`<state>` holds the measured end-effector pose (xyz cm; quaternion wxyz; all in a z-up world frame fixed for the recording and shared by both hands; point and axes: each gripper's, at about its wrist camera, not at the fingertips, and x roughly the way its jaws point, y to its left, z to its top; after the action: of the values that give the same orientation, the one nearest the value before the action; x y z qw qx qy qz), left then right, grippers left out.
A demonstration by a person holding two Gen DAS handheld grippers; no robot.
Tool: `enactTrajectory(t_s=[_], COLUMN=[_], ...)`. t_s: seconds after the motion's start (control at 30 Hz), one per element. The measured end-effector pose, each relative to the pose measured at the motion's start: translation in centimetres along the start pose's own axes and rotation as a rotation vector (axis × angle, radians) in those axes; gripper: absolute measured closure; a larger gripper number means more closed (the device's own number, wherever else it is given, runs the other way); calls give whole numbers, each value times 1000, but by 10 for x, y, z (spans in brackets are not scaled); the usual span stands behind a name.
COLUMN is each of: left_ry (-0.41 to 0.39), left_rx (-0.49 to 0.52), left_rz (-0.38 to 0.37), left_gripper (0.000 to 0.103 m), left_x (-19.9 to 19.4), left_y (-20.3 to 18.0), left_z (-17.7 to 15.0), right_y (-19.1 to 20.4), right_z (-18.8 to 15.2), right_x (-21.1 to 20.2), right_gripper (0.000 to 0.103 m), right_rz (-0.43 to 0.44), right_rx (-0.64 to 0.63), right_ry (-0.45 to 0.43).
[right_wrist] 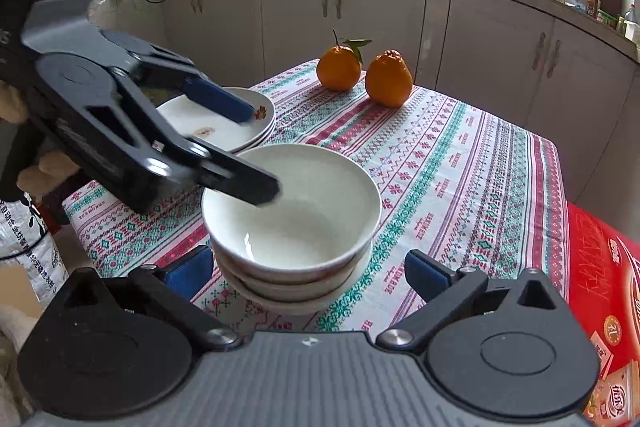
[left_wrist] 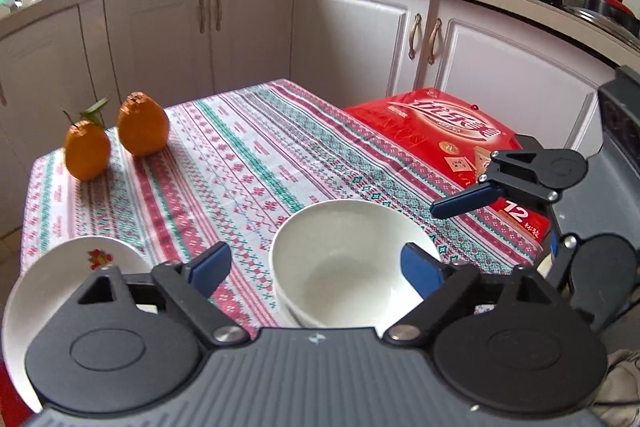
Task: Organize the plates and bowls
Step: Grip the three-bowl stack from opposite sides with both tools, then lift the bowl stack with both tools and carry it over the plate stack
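From the left wrist, our left gripper (left_wrist: 316, 267) gapes empty over the stacked bowls (left_wrist: 344, 259) on the counter (left_wrist: 248, 163). From the right wrist, our right gripper (right_wrist: 308, 269) gapes empty; plates (right_wrist: 224, 127) sit just behind the bowls.

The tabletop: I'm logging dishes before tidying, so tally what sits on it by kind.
Bowls: 3, nested in one stack
Plates: at least 2, stacked; exact number unclear
Oranges: 2
Total: at least 7
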<state>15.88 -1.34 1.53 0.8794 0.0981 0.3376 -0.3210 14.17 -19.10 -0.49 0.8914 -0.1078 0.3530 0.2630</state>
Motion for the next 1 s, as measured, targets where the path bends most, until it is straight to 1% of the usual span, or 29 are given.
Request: enactTrajectory(t_s=[0.07,0.17,0.23,0.33,0.47,0.7,0.83,1.0], left_ry=[-2,14,28,66,130,170,197,208], left_rx=[25,84,114,147,176,231,254,321], left_rz=[2,28,31,13,-2,-51,-85,-140], left_gripper=[10,10,10,10,10,11,11,11], left_x=[-8,-17,-19,-13,10,38,50,57], left_y=[-2,-5,-7,-9,-10,-10,-5,-5], left_z=[-5,-18,-28,-43,-54,-54,-53,-49], right_y=[1,4,6,5,3,-5,-11,-14], right_z=[-2,-6,-10,-17,-22,-13,-8,0], right_x=[-2,-6,-5,3,17,37,49,61], right_gripper=[0,0,0,0,0,0,0,1], right_rz=[0,3,8,19,37,63,109,185], right_rx=[-14,-58,-89,-116,-158,-243,-291,-359], right_ry=[7,19,36,77,121,152,178,206])
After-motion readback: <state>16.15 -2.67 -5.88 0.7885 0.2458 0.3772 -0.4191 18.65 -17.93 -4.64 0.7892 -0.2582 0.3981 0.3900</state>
